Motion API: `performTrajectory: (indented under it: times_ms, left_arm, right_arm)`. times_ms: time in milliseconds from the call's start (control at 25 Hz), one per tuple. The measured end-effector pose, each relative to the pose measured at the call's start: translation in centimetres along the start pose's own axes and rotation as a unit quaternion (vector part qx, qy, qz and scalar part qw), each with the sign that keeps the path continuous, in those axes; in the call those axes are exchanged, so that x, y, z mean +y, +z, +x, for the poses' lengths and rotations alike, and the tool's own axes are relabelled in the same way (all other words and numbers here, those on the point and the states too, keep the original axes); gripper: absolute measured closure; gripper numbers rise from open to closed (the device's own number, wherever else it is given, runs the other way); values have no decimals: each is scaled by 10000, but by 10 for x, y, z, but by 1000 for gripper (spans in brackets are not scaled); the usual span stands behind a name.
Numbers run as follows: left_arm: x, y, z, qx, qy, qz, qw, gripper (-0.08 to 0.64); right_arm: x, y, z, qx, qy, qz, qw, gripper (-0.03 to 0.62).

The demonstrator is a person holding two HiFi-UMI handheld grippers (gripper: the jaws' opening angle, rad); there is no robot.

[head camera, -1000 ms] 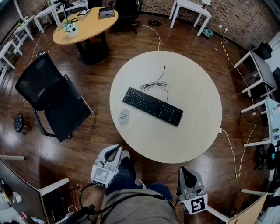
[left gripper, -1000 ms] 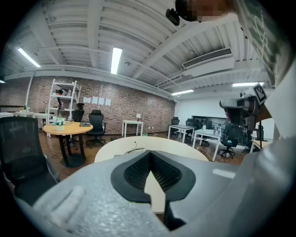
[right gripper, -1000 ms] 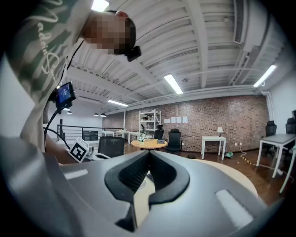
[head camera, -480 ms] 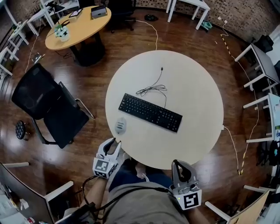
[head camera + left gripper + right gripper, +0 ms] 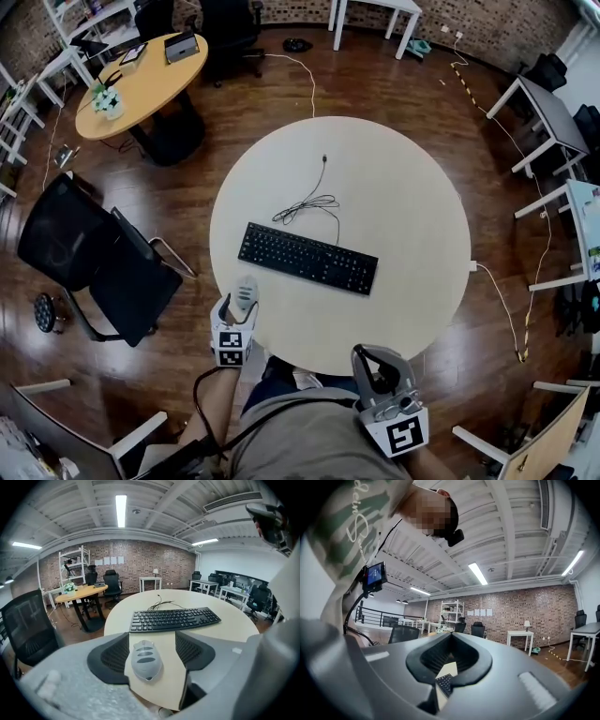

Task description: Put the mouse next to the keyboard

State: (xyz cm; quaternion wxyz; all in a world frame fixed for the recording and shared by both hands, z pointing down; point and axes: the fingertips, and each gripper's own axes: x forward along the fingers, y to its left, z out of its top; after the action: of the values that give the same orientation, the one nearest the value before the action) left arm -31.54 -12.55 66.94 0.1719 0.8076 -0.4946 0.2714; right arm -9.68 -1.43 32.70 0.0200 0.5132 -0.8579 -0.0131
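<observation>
A grey mouse [image 5: 245,292] [image 5: 146,660] lies on the round cream table [image 5: 403,206] near its front left edge. It is a short way left of and nearer than the black keyboard [image 5: 307,258] [image 5: 173,618]. My left gripper [image 5: 241,302] [image 5: 152,641] reaches over the table edge, its jaws opening with the mouse between them. The pads do not press on the mouse. My right gripper [image 5: 371,356] [image 5: 451,637] hangs off the table by the person's body, shut and empty.
The keyboard's cable [image 5: 309,199] coils behind it towards the table's middle. A black office chair [image 5: 84,248] stands on the floor at the left. An orange round table [image 5: 141,80] is at the far left, and white desks [image 5: 544,112] line the right.
The person has stepped up to the table. My left gripper has come forward over the edge and its jaws have spread around the mouse. The right gripper stays low by the body.
</observation>
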Motion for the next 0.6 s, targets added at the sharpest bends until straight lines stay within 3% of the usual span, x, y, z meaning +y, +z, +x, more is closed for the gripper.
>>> performTrajectory:
  times_ms: [280,600]
  left_arm:
    - [13,-32,46,829,-280,202,9960,239]
    - [15,-62,69,1346,-306,-215,9902,238]
  right_arm:
    - [-4,-10,-1,442,-234,9,9987,592]
    - [-24,-22,-3,625,-618,176,9960,592]
